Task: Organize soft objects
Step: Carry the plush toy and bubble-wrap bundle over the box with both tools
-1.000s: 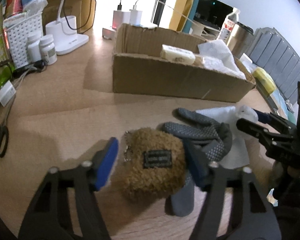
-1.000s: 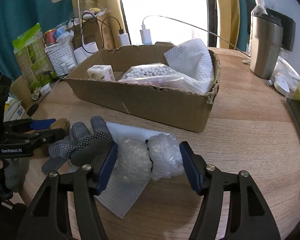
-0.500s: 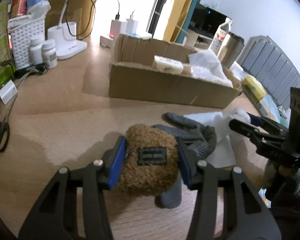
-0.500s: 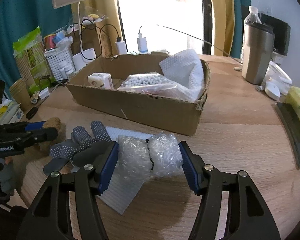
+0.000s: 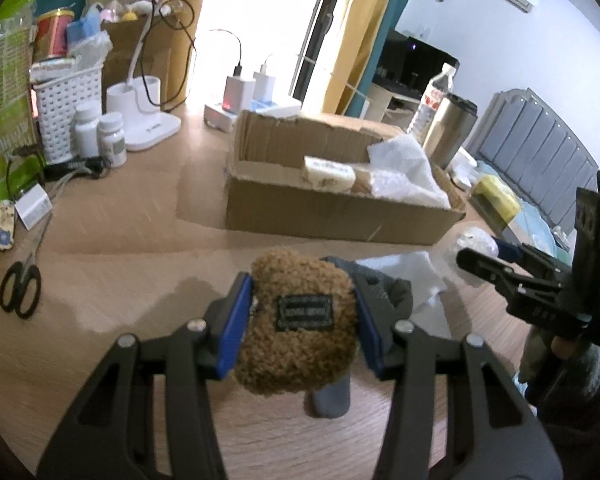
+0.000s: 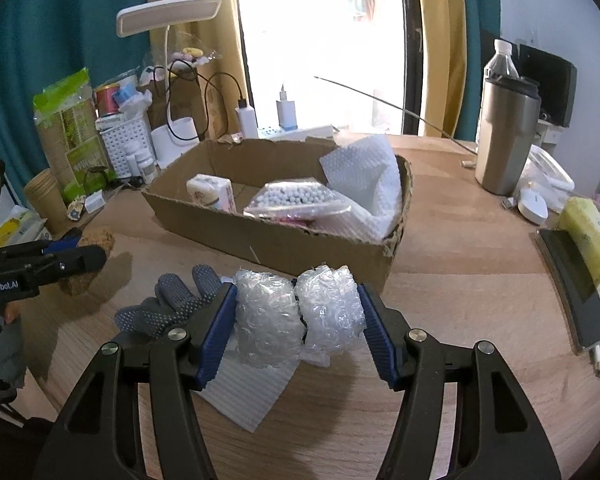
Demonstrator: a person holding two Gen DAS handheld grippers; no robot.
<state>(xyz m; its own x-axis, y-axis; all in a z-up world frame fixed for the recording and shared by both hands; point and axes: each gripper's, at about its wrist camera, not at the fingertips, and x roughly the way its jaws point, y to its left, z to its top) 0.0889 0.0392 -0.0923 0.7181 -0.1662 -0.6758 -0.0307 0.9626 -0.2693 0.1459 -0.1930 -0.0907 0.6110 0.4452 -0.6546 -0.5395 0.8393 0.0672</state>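
Fuzz of a brown plush pouch with a dark label (image 5: pixel 300 320) fills the lower centre of the left view, clamped between the blue pads of the left gripper (image 5: pixel 302 322). In the right view's lower centre, the right gripper (image 6: pixel 296 316) grasps a crumpled clear bubble-wrap bundle (image 6: pixel 296 312). Behind both stands an open brown cardboard box (image 6: pixel 268 240); a grey dotted glove (image 6: pixel 168 300) lies left of the bundle.

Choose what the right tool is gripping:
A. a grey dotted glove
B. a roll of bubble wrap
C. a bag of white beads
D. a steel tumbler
B: the right tool has both blue pads pressed against the bubble wrap roll, lifted above the table.
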